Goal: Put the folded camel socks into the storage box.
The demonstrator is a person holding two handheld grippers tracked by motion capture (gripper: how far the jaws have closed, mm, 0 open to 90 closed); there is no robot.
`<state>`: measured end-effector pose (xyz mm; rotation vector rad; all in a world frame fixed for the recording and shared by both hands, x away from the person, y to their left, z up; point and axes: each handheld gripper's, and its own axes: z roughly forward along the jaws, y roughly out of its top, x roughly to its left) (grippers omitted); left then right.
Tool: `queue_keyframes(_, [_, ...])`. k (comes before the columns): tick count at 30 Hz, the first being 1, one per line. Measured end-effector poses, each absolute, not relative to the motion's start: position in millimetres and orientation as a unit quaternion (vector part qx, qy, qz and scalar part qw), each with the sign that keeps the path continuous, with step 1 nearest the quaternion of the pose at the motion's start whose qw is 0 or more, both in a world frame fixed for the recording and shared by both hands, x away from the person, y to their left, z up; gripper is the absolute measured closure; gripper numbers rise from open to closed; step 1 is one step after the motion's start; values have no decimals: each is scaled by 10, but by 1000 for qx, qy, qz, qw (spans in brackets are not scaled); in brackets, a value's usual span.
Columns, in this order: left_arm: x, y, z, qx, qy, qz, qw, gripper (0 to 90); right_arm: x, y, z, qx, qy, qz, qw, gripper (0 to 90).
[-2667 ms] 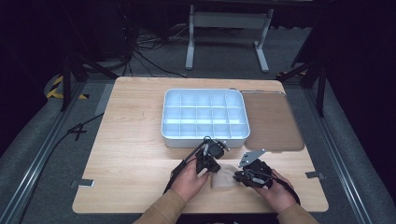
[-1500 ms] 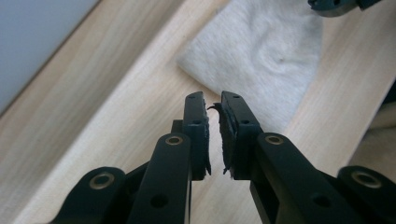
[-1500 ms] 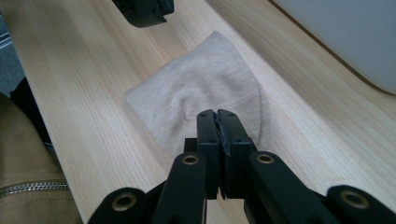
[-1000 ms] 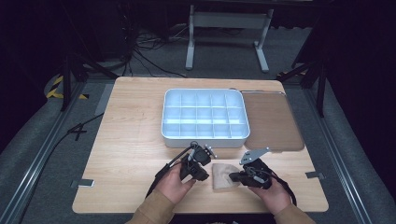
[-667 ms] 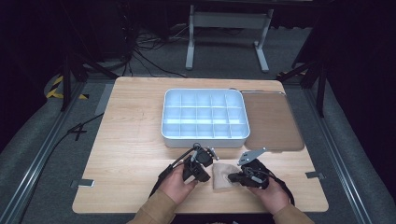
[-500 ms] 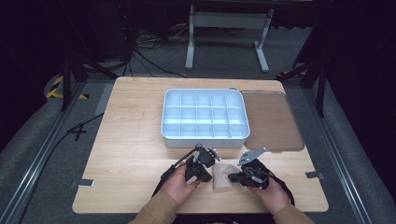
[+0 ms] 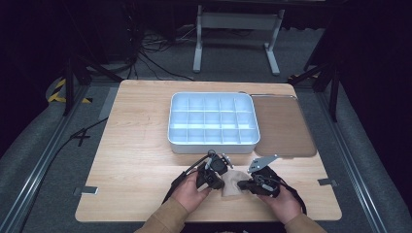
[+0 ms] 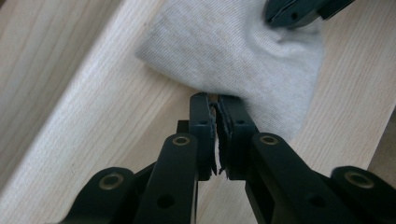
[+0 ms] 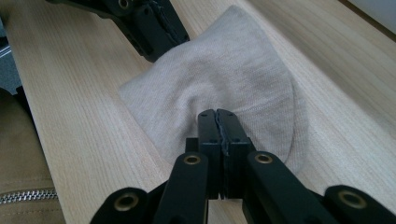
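Both tongs are pinching one small beige cloth (image 7: 233, 184) lying on the wooden table (image 7: 136, 145). Left gripper (image 8: 216, 100) is biting, jaws closed, on the cloth's near edge; its jaws have just been closing onto that hem. Right gripper (image 9: 217, 116) is clamping a bunched fold, jaws pressed together. So the cloth is sitting directly between the two tips, stretched tong to tong, equally near each hand. It is looking soft, knitted, limp, roughly square; a white compartment tray (image 7: 213, 122) is waiting beyond both tips.

Compartment tray (image 7: 213, 141) blocks ahead; sides open.
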<state>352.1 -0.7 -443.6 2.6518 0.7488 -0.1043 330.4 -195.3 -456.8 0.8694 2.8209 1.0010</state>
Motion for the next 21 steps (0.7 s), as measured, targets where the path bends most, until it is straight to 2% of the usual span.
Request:
queue_keyframes(10, [3460,-94,-4283,936,238,-40,257,848,3286,-1934,-4567,276,907,318,23,892])
queue_keyframes(21, [3422,-195,-4271,939,223,-36,259,858,3268,-1900,-4564,272,908,316,29,891])
